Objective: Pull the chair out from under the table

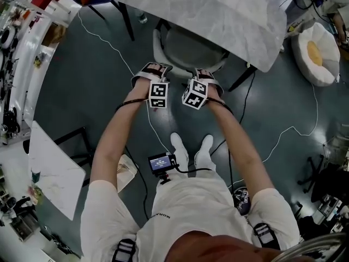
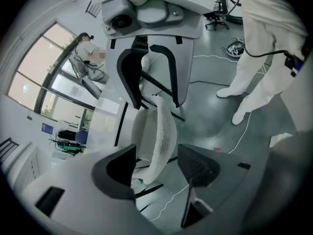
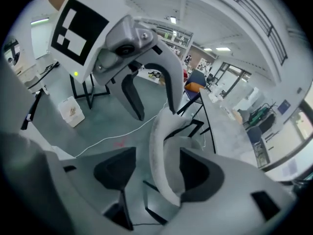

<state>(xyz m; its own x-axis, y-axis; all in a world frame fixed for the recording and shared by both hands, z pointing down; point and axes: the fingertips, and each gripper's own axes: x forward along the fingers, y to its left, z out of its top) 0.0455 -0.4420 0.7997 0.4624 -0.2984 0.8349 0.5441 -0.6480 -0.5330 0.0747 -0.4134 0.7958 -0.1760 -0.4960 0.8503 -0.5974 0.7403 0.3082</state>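
The chair [image 1: 191, 49], with a grey seat and a white curved backrest, is tucked under the marble-patterned table [image 1: 218, 10]. Both grippers are at the backrest's near rim, the left gripper [image 1: 152, 70] beside the right gripper [image 1: 204, 75]. In the left gripper view the white backrest edge [image 2: 164, 126] stands between the left gripper's [image 2: 157, 153] open jaws, with gaps on both sides. In the right gripper view the backrest rim [image 3: 159, 131] runs between the right gripper's [image 3: 159, 155] open jaws, close to the right-hand jaw.
White cables [image 1: 109, 42] trail over the grey floor on both sides of the chair. A white beanbag seat [image 1: 316, 53] sits at the right, and a small white table [image 1: 54, 168] at the left. The person's feet [image 1: 191, 152] stand just behind the chair.
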